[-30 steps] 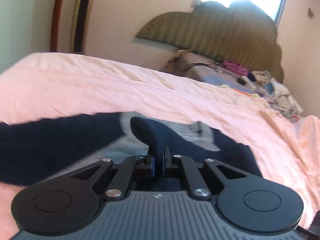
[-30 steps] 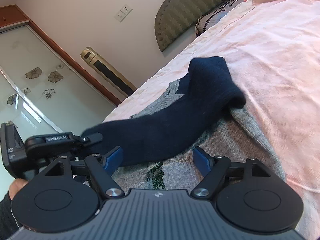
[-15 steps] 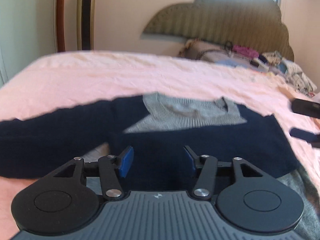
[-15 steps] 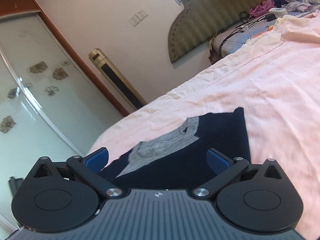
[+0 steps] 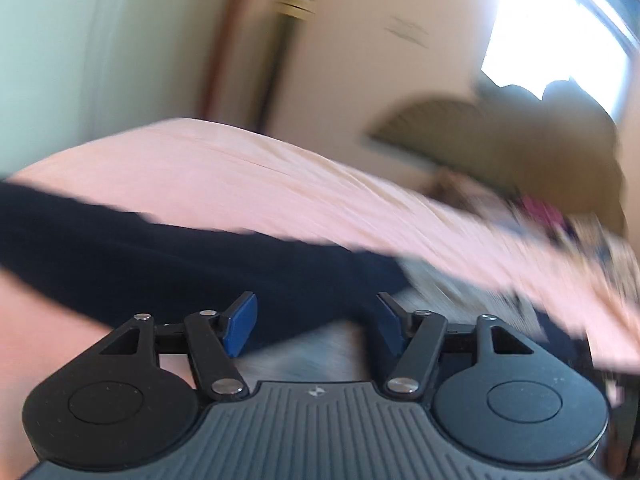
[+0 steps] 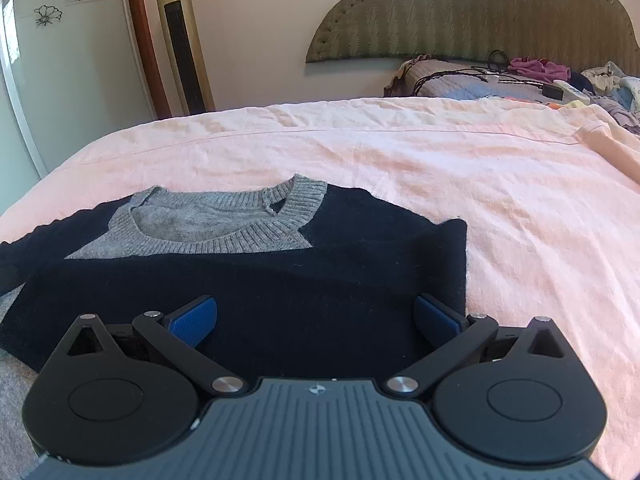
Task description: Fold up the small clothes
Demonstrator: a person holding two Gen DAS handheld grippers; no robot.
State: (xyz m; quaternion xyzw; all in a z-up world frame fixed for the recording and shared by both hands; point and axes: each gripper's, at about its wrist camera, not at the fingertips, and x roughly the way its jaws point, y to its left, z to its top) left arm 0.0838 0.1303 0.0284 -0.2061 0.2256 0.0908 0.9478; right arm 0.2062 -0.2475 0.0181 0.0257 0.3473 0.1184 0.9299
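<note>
Beyond the navy-and-grey knitted sweater point(image 6: 248, 280) on the pink bedsheet point(image 6: 440, 168) stand a gold tower fan point(image 6: 182, 36) and olive padded headboard point(image 6: 472, 12); left gripper point(image 5: 316, 322), jaws just opening, and right gripper point(image 6: 316, 320) both gape empty.

The left black two-finger gripper with blue pads point(image 5: 316, 326) stood partly open, its jaws having just widened, nothing pinched. The right black two-finger gripper with blue pads point(image 6: 316, 320) gaped fully wide, pads at nine and three o'clock.

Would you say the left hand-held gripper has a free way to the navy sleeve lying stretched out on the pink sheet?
Probably yes: the left hand-held gripper is open and empty, the navy sleeve lies just ahead, nothing covers it.
</note>
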